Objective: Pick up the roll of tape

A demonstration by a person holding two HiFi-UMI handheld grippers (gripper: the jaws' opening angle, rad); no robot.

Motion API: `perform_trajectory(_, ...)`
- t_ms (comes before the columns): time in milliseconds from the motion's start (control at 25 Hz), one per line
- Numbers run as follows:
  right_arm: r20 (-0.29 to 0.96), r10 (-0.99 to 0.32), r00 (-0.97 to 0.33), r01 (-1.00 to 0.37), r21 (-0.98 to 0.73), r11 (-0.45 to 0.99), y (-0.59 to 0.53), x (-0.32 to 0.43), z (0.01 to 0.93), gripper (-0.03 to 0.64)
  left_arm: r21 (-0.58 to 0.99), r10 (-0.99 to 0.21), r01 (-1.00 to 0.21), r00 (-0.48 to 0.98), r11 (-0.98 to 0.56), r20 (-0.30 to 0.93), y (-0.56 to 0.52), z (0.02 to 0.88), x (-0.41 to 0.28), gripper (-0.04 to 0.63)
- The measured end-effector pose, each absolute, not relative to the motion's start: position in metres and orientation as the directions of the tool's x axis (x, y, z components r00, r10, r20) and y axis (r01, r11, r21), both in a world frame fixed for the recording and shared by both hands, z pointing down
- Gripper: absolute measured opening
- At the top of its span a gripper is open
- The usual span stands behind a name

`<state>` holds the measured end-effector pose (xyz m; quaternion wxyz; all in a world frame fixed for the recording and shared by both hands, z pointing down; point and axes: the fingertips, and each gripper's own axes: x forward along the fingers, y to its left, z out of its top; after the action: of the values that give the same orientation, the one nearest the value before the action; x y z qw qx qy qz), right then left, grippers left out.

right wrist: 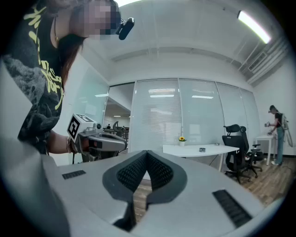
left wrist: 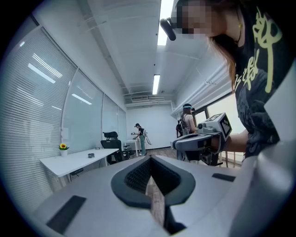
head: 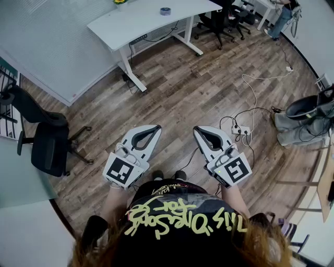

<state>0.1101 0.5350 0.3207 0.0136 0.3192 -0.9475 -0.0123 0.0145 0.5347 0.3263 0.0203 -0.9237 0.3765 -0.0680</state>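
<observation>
Standing start, far from the target. The left gripper (head: 155, 128) and the right gripper (head: 199, 129) were held side by side at waist height, roughly level. Each pair of jaws was clenched tip to tip with nothing between them. The roll of tape (head: 165, 11) lay flat on the white desk (head: 136, 23) across the room, well apart from both grippers, with a small potted flower (head: 120, 2) near the desk's far edge.

The step in hand appeared to be the approach. It would probably go best if the person walked up to the desk's near side and spread one pair of jaws before reaching in. That gripper could then be lowered so the pads straddled the roll's wall or its full width. Closing on a low ring lying flat could push it across the smooth top.

The roll read as a small, dark, short ring; its finish was too small to judge. The desk had a smooth matt white top on white legs. The floor (head: 209, 83) showed brown wood-grain planks. The gripper shells were pale grey moulded plastic, and their dark ribbed pads (left wrist: 138, 175) tapered to a point.
</observation>
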Motion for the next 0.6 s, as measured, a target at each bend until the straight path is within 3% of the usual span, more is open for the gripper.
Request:
perform_trajectory(400, 0.013, -0.597, -0.802, -0.596, 0.048, 0.801, 0.537, 0.104, 0.319, 0.003, -0.107, -0.714, -0.706, 0.695, -0.700, 0.084, 0.533, 0.321, 0.006, -0.006)
perform_trajectory(600, -0.061, -0.595, -0.802, -0.597, 0.031, 0.802, 0.534, 0.104, 0.307, 0.003, -0.063, -0.703, -0.700, 0.710, -0.711, 0.044, 0.533, 0.315, 0.009, -0.006)
